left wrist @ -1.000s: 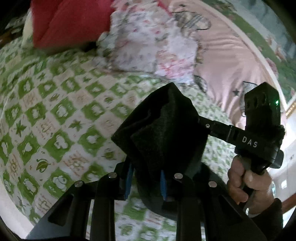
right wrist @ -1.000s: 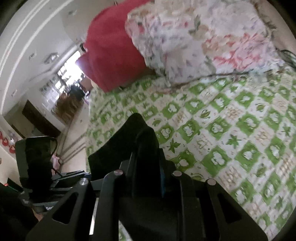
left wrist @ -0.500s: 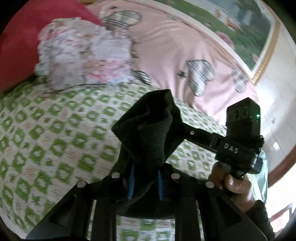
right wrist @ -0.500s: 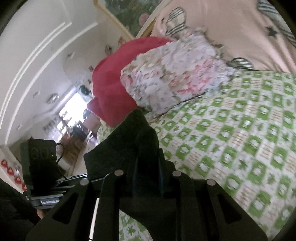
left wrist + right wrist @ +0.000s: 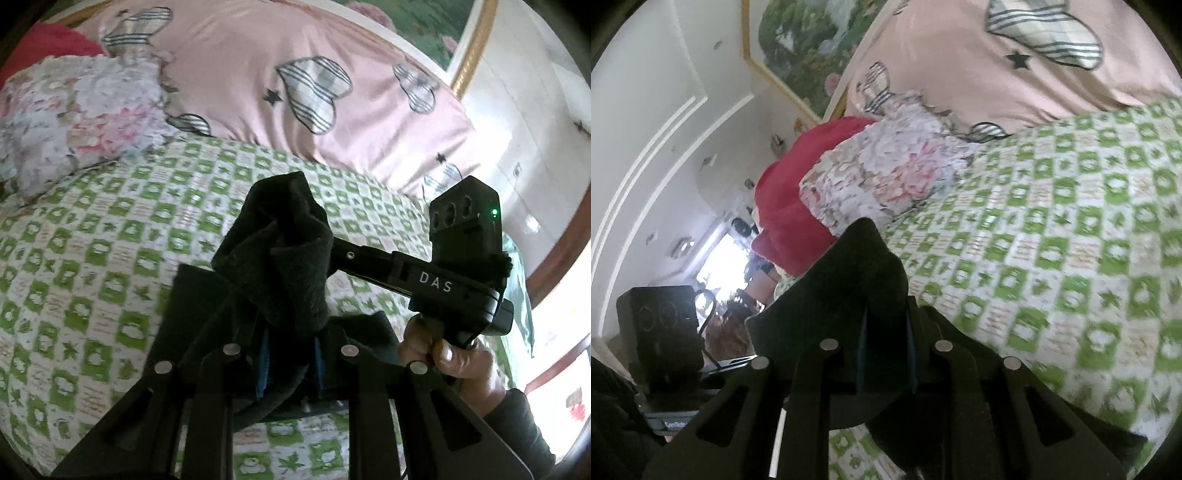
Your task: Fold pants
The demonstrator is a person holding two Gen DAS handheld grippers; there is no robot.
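Pants [image 5: 284, 258], dark and fuzzy, are bunched up between the fingers [image 5: 263, 363] of the left gripper [image 5: 290, 363], whose blue pads are clamped on a thick fold of the cloth. The right gripper [image 5: 886, 354] has its own fingers [image 5: 911, 354] pressed together on another bunch of the same pants [image 5: 857, 284]. In the left wrist view the right gripper's black body [image 5: 454, 284] reaches in to the cloth, and a hand [image 5: 448, 358] in a dark sleeve grips its handle. In the right wrist view the left gripper's body [image 5: 665, 332] shows low at the side. The pants are held up off the bed [image 5: 92, 258], above its green and white checked cover, with more dark cloth hanging down under the fingers. Toward the head of the bed lie a floral pillow [image 5: 74, 118], a red pillow [image 5: 783, 206] beside it, and a pink cover with striped hearts [image 5: 295, 81] along the headboard edge. A gold-framed picture [image 5: 798, 44] hangs on the wall behind.
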